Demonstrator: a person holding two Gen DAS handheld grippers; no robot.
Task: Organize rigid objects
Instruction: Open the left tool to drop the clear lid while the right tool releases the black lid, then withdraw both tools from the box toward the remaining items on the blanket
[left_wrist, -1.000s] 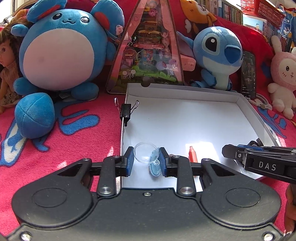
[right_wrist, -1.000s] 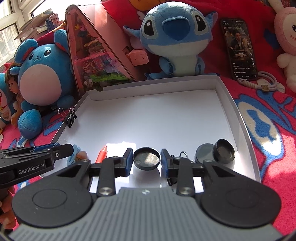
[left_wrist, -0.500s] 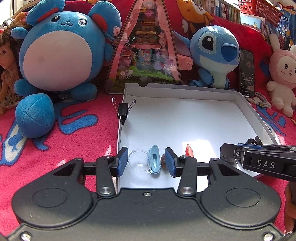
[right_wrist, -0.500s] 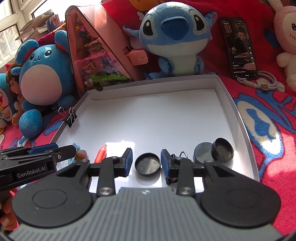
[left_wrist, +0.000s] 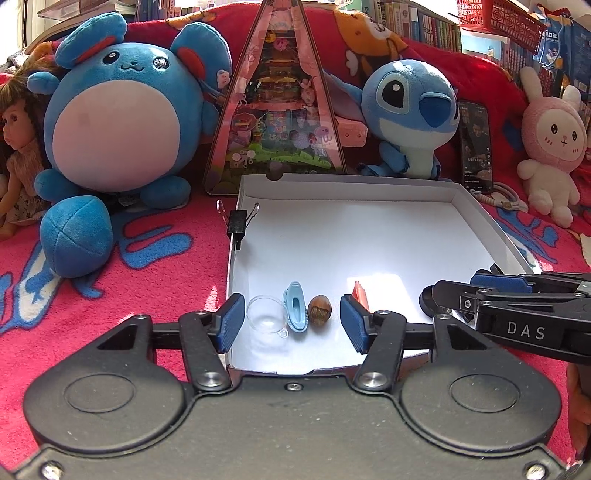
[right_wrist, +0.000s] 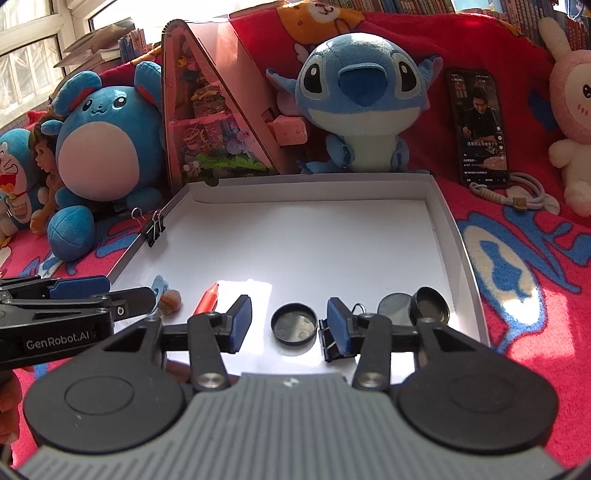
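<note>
Left claw (left_wrist: 291, 319) jaws opening, released; clear cup (left_wrist: 265, 314), blue clip (left_wrist: 295, 311) and nut (left_wrist: 319, 311) lie between them, untouched, in the white box (left_wrist: 476, 214) near left corner. Right claw (right_wrist: 289, 328) jaws opening around black cap (right_wrist: 294, 328), free. Red crayon (right_wrist: 207, 302) between the claws, long axis near-far.

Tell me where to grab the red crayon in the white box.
Grip the red crayon across its middle, coming from above. It lies flat on the box floor, tip pointing away, with bare floor on both long sides for the fingers.
</note>
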